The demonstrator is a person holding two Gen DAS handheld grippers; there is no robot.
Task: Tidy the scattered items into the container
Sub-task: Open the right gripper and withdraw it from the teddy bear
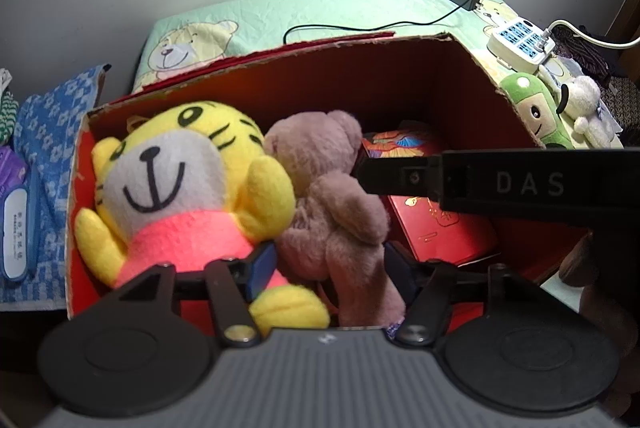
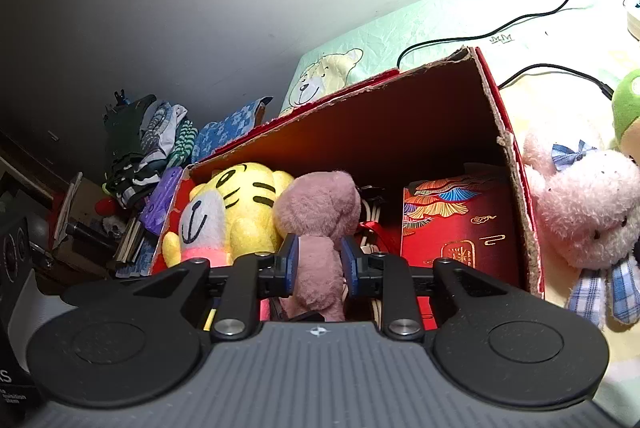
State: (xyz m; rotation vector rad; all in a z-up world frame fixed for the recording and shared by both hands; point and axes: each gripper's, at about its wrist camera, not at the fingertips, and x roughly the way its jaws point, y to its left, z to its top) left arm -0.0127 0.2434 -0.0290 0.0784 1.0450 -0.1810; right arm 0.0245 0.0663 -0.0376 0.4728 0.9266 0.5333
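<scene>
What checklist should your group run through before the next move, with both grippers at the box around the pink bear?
1. Pink bear inside the red box: ok.
2. Yellow tiger inside the box: ok.
3. Left gripper open, free to lift away: ok.
4. Right gripper clear of the bear: cannot tell; its pads sit close against the body.
5. All toys packed: not ok; the pink bunny and green plush lie outside the box.
</scene>
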